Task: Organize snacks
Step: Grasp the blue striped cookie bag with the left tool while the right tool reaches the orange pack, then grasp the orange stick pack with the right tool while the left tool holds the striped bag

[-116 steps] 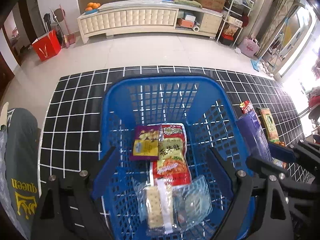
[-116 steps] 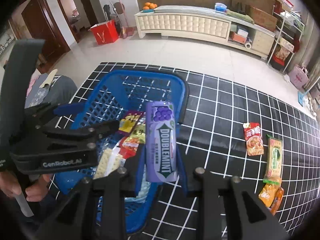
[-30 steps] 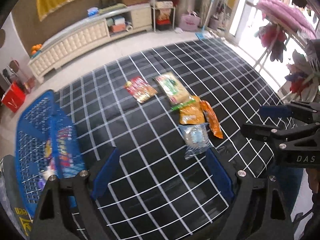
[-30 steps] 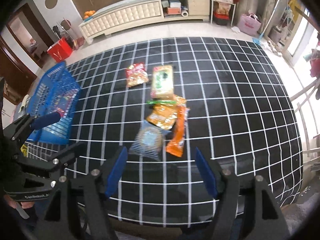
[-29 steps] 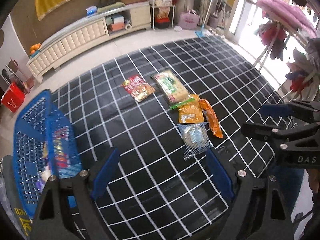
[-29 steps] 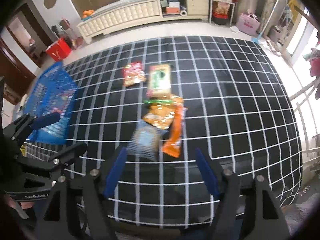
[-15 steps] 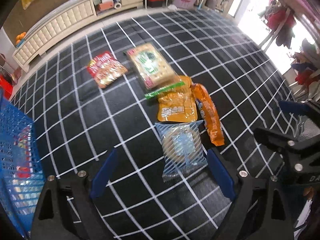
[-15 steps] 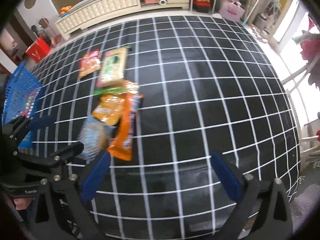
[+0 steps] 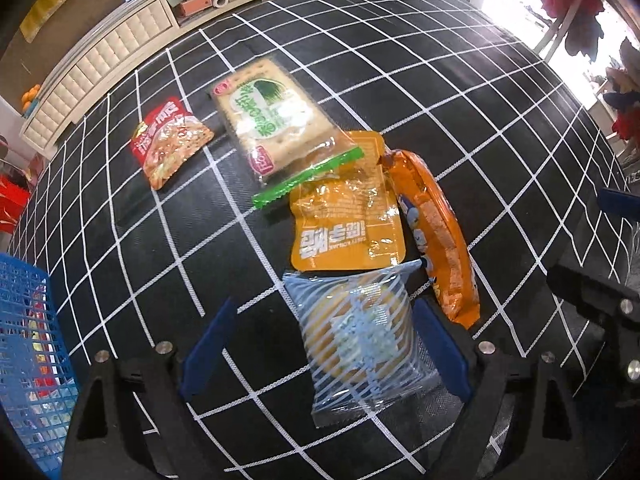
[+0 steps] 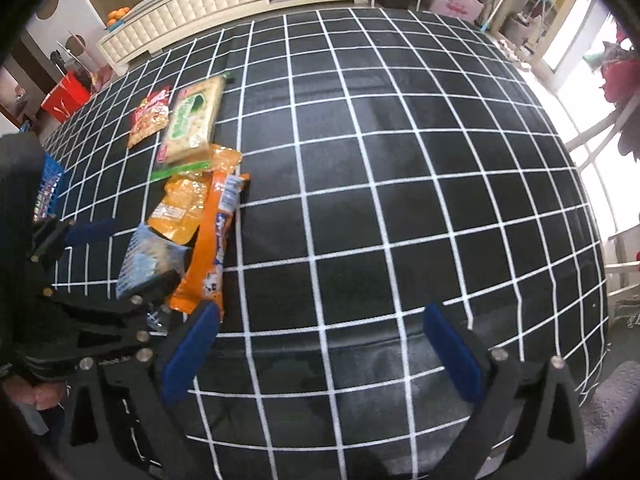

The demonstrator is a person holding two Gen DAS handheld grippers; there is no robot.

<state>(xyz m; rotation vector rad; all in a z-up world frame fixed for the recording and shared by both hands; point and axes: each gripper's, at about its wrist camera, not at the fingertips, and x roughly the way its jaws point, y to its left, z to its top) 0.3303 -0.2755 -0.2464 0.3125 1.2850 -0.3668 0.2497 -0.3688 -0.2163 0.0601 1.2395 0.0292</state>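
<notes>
Hovering lower than a second ago, our left gripper (image 9: 322, 344) now straddles striped pack (image 9: 360, 336), which sat ahead of it before; jaws wide, pads not pressing. Our right gripper (image 10: 320, 344) spread wider than then, over bare mat (image 10: 400, 160), nothing between. Pack clear with pale blue stripes, round cake inside, lying flat, touching yellow pouch (image 9: 346, 220) and orange pack (image 9: 436, 232). Basket (image 9: 24, 344) at left edge.
</notes>
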